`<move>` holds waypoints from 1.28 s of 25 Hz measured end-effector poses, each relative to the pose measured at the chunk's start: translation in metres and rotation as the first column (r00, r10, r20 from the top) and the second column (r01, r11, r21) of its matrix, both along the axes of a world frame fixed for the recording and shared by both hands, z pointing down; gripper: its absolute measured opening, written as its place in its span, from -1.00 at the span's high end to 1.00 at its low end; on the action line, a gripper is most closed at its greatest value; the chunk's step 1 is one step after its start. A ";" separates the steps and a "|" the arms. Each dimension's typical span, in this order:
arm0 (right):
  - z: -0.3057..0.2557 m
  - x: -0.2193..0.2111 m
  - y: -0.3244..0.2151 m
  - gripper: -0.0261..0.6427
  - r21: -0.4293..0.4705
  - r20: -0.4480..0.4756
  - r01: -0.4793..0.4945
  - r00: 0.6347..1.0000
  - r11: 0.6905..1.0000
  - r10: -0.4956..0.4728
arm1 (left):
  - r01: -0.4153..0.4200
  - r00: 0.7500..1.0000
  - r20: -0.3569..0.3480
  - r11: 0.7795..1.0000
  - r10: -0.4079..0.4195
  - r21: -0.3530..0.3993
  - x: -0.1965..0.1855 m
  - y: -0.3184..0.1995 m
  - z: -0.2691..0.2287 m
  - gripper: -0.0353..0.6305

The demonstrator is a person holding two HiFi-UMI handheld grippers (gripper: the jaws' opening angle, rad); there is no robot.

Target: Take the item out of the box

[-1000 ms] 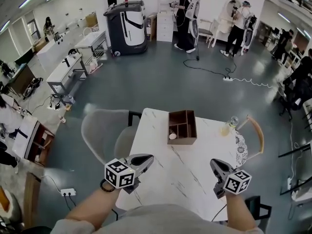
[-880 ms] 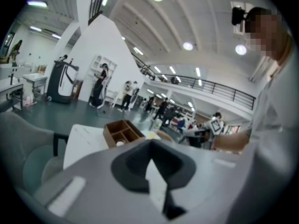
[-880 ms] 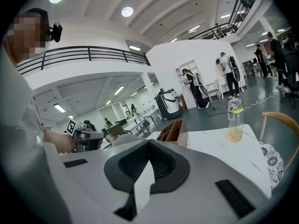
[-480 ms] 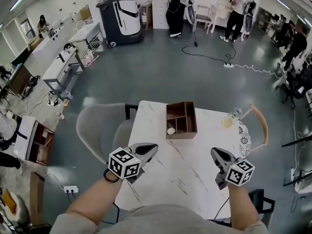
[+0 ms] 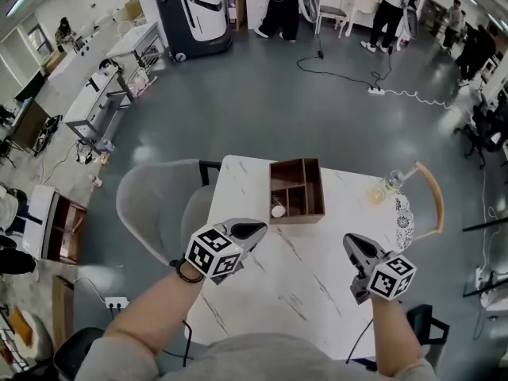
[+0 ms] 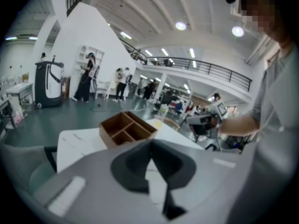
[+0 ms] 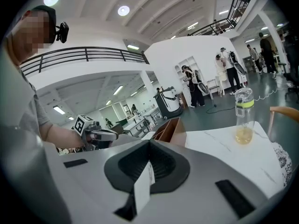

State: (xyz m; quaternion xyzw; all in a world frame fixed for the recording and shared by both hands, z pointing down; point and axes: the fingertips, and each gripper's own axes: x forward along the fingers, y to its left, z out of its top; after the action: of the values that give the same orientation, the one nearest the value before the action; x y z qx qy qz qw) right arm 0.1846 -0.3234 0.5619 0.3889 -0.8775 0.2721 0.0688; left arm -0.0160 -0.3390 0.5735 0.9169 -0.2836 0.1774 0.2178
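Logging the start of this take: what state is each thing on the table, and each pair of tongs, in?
Brown wooden divided box: open-topped, upright.
Small white item: inside box's near-left compartment.
Clear bottle of yellowish liquid: upright, capped.
Left tongs: shut, empty.
Right tongs: shut, empty.

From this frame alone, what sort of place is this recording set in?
Likely a large open lab or workshop hall: workbenches along the left, a big grey machine, and people standing about on the far side of the bare floor.
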 end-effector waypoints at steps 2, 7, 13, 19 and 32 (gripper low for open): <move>0.006 0.000 -0.002 0.90 -0.011 -0.001 0.003 1.000 1.000 -0.003 | -0.037 0.999 0.039 0.999 0.037 -0.004 0.006 -0.010 0.008 0.85; 0.027 -0.002 -0.009 0.90 -0.046 -0.004 0.005 1.000 0.999 -0.005 | -0.146 0.977 0.154 0.989 0.147 -0.018 0.021 -0.037 0.028 0.59; 0.051 -0.004 -0.011 0.90 -0.090 0.010 0.007 1.000 0.996 -0.006 | -0.291 0.892 0.340 0.954 0.297 -0.070 0.035 -0.060 0.062 0.35; 0.068 0.000 -0.016 0.90 -0.114 0.017 0.007 1.000 0.993 -0.005 | -0.367 0.821 0.419 0.920 0.389 -0.136 0.043 -0.072 0.083 0.30; 0.084 0.003 -0.018 0.90 -0.145 0.028 0.003 1.000 0.989 0.001 | -0.463 0.712 0.481 0.857 0.511 -0.227 0.057 -0.080 0.104 0.25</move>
State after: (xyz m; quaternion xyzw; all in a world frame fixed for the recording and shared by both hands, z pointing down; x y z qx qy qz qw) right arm 0.1880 -0.3409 0.6458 0.3786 -0.8564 0.3406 0.0845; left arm 0.0412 -0.4191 0.6772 0.8638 -0.0721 0.4845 0.1180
